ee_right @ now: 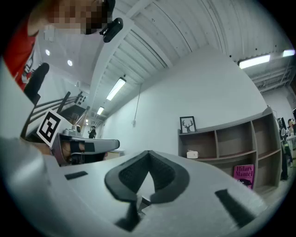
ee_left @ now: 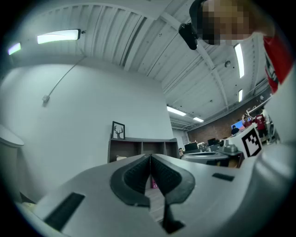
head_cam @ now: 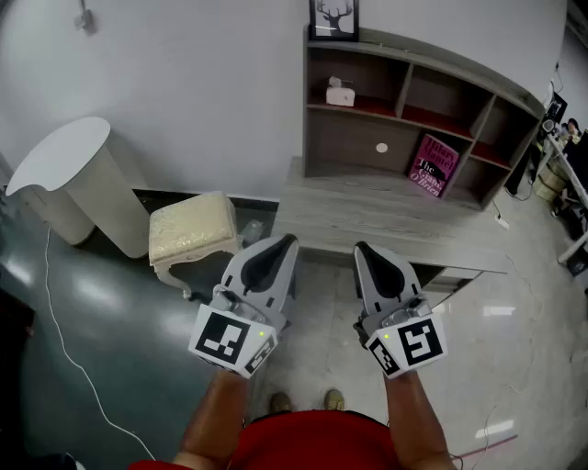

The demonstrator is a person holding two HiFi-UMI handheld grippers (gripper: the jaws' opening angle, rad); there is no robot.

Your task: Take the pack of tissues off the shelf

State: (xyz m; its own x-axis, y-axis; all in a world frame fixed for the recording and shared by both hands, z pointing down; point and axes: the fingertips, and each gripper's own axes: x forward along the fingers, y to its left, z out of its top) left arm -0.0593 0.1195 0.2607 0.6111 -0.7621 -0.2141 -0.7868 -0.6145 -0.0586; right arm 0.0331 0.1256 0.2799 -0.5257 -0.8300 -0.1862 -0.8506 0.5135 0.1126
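Note:
The pack of tissues is a small white box in the upper left compartment of the grey shelf unit; it also shows in the right gripper view as the tissue pack. Both grippers are held low in front of the desk, well short of the shelf. My left gripper is shut and holds nothing, its pads meeting at the tip. My right gripper is likewise shut and empty, jaws closed to a point.
A pink book leans in a lower shelf compartment, and a framed deer picture stands on top. The shelf sits on a grey desk. A cream stool and a white round bin stand at the left on the dark floor.

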